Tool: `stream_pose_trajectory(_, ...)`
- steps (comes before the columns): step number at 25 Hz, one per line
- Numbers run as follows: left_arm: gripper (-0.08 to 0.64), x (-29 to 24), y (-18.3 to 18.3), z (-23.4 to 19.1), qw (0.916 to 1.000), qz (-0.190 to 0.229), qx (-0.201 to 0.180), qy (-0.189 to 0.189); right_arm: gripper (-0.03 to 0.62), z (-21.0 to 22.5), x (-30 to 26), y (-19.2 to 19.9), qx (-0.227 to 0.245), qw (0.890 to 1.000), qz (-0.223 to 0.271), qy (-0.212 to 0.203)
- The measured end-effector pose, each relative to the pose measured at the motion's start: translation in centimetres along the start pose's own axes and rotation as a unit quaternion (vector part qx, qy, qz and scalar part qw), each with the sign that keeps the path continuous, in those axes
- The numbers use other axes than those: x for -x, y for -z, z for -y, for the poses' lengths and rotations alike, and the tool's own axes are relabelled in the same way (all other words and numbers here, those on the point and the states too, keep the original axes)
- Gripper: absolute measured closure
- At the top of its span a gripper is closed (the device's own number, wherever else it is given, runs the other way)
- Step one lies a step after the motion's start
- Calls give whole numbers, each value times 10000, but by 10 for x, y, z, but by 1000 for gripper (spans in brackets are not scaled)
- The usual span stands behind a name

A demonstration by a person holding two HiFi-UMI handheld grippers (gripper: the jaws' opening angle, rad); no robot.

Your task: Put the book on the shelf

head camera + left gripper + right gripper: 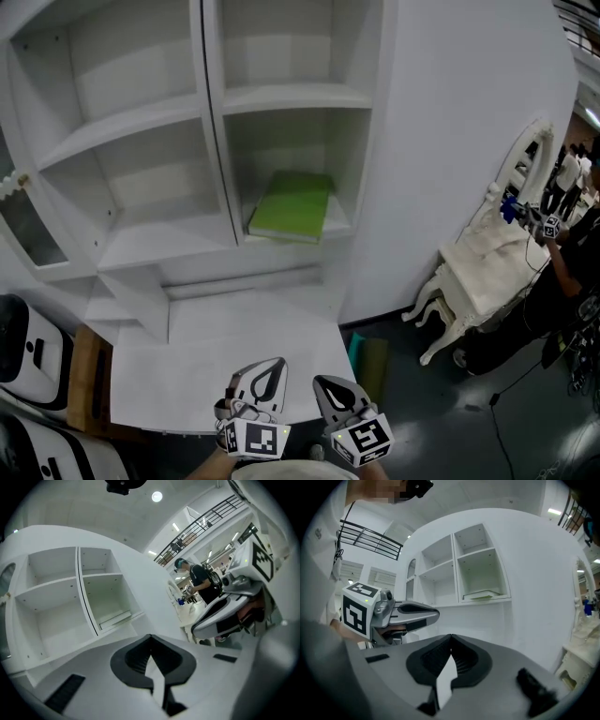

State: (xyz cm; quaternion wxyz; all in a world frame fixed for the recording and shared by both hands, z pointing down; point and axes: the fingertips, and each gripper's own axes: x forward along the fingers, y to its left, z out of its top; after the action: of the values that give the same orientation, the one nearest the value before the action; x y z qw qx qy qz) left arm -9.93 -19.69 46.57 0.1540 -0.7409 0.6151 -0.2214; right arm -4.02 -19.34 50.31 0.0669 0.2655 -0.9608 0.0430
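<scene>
A green book [292, 206] lies flat in the lower right compartment of the white shelf unit [211, 141]. In the right gripper view the book [483, 594] shows as a thin slab on that same shelf, and in the left gripper view the book [115, 618] shows pale and small. Both grippers are low at the near edge of the white desk, far from the book. My left gripper [270, 367] is shut with nothing in it. Beside it, my right gripper [330, 384] is shut and empty too.
A white desk top [225, 337] juts out below the shelves. A white ornate chair [483, 272] stands to the right, with a person [574, 248] behind it. Rounded white and black objects [28, 352] sit at the left. A teal and green thing [366, 361] lies on the dark floor.
</scene>
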Motion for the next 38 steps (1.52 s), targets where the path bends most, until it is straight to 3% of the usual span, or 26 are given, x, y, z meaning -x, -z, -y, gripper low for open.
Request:
stream_pose_trajectory(16,551,26,9,33,9983,-150,555,124,580,-18,1,3,209,9990,-18,-398)
stream_pose_trajectory(26,551,38,15,50,9953,-318,918,-52,580,-25,10,18,316,9962,-148,-794)
stream_pose_trajectory(38,551,52,2,46,9957,8,928,46,580,-40,20,0,485,9965,79,-670)
